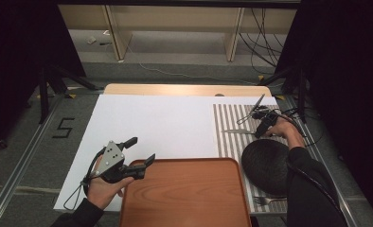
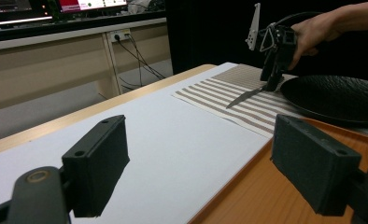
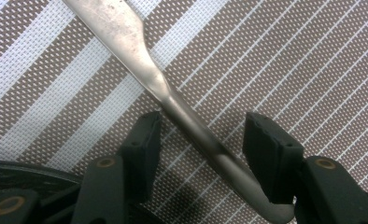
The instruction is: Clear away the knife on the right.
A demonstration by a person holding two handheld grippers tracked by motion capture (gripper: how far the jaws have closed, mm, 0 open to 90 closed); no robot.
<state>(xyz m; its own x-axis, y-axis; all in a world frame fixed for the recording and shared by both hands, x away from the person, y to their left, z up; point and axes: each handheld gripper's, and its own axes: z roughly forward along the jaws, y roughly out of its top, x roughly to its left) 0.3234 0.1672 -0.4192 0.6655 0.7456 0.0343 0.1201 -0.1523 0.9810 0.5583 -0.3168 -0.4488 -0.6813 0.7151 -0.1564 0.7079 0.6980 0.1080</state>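
A steel table knife [image 1: 236, 132] [image 3: 126, 32] lies on the brown-and-white striped placemat [image 1: 229, 116], its blade pointing left. My right gripper [image 1: 259, 133] [image 3: 203, 123] points down over the knife's handle with a jaw on either side; a gap shows between the pads and the handle, so the gripper is open. In the left gripper view the right gripper [image 2: 269, 85] touches down at the knife [image 2: 244, 96] just behind the black plate [image 2: 336, 98]. My left gripper [image 1: 142, 149] [image 2: 205, 158] is open and empty over the far left corner of the wooden tray [image 1: 184, 194].
A black textured plate [image 1: 265, 165] sits on the placemat near the person's right arm, and a fork [image 1: 266, 201] lies at its near side. A white sheet [image 1: 151, 120] covers the left of the table. Cables trail from both grippers.
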